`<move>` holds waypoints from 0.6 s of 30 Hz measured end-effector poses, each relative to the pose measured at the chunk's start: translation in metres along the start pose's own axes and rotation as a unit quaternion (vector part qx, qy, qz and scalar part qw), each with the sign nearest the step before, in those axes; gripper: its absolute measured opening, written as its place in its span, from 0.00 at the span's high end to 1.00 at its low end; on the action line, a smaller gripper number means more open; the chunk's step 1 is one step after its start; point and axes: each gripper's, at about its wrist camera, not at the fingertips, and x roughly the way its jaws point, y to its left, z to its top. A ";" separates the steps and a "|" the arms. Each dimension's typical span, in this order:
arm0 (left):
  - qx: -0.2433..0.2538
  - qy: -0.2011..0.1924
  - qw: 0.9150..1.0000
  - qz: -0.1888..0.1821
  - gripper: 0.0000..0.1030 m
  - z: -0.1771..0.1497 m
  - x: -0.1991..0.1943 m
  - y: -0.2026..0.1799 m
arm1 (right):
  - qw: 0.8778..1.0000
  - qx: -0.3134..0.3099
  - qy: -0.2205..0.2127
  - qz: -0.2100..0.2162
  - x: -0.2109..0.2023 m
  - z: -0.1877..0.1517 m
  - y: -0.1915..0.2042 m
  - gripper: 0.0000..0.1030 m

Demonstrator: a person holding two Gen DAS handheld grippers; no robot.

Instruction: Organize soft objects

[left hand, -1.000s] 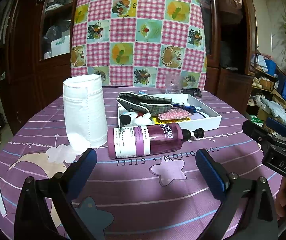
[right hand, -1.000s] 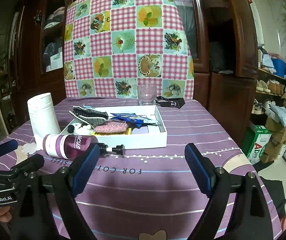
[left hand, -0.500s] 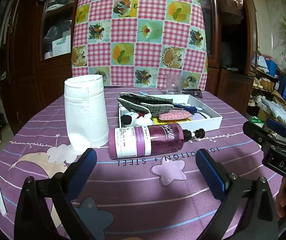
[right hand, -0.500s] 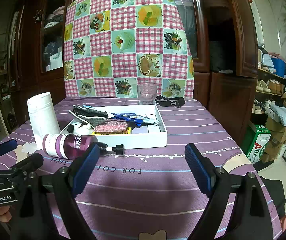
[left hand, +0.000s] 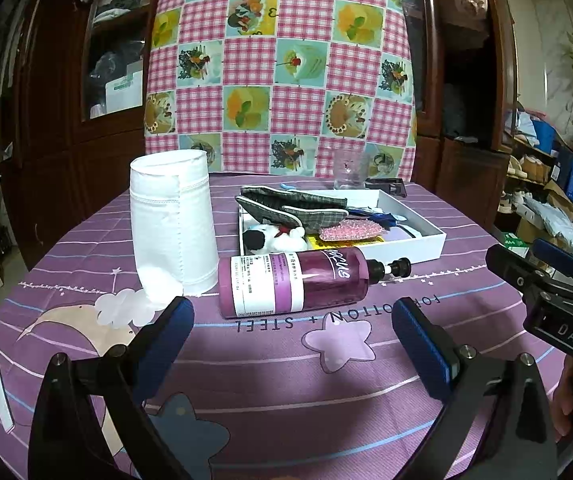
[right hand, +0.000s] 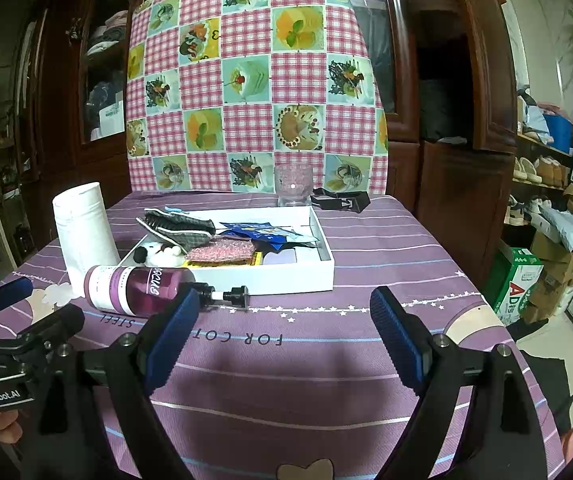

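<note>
A white tray (left hand: 426, 236) (right hand: 286, 280) on the purple tablecloth holds soft things: grey checked fabric pieces (left hand: 298, 206) (right hand: 178, 226), a black-and-white plush toy (left hand: 274, 238) (right hand: 158, 254), a pink beaded pad (left hand: 352, 232) (right hand: 220, 251) and blue packets (right hand: 262, 234). A purple pump bottle (left hand: 292, 282) (right hand: 138, 290) lies on its side in front of the tray. A white paper roll (left hand: 172, 228) (right hand: 84, 232) stands left of it. My left gripper (left hand: 292, 344) is open and empty, just short of the bottle. My right gripper (right hand: 282, 340) is open and empty, in front of the tray.
A clear glass (left hand: 350, 170) (right hand: 293, 184) and a black clip (right hand: 340, 200) stand behind the tray. A checked pink chair back (left hand: 278, 68) rises past the table's far edge. Dark wooden cabinets stand behind. Boxes and shelves (right hand: 546, 248) fill the right side.
The left gripper view has shifted slightly, so the bottle and roll sit a touch higher and to the right. The right gripper has not moved.
</note>
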 end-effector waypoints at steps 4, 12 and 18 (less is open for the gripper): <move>0.000 0.000 1.000 0.001 0.03 0.000 0.000 0.000 | 1.000 0.001 0.001 -0.001 0.000 -0.001 0.000 0.15; -0.001 0.000 1.000 0.001 0.03 0.000 0.000 0.000 | 1.000 0.000 0.003 0.000 0.001 0.000 -0.001 0.15; -0.002 0.001 1.000 0.002 0.02 -0.001 0.001 0.001 | 1.000 0.001 0.003 -0.001 0.001 -0.001 -0.001 0.15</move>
